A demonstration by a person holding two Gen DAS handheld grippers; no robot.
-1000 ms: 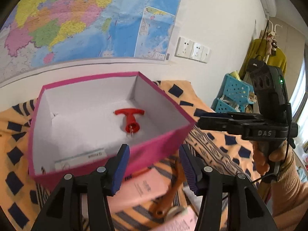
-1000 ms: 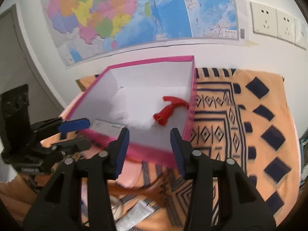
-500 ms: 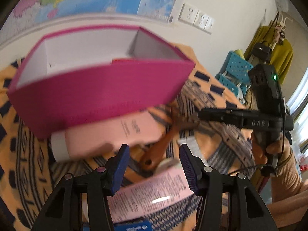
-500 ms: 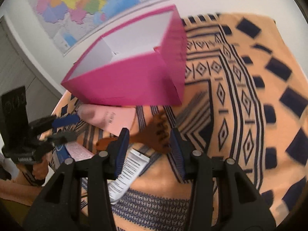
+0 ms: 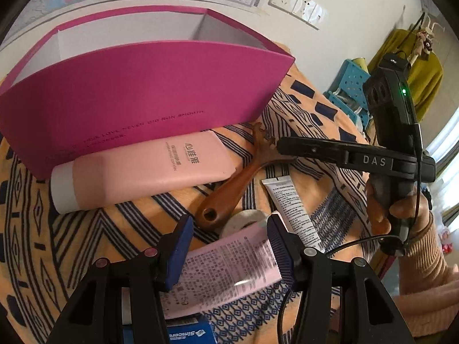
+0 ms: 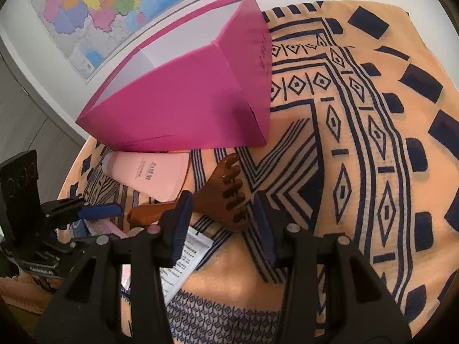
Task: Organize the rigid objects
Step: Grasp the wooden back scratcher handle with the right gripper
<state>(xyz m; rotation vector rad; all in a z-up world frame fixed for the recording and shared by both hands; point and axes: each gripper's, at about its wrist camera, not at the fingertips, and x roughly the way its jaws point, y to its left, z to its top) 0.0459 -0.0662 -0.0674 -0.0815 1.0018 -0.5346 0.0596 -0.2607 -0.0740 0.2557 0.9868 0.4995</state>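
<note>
An orange cloth (image 6: 330, 206) with dark geometric print covers the bench, which backs onto a white wall carrying a map (image 6: 94, 3) and sockets (image 5: 298, 3). The magenta box (image 5: 137, 86) sits at the bench's wall edge. Before it lie a pink tube (image 5: 152, 172) and a wooden comb (image 6: 221, 197). Left gripper (image 5: 229, 246) and right gripper (image 6: 221, 218) hover with jaws wide and empty.

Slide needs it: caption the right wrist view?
Open right gripper poised over wooden comb beside magenta box.
</note>
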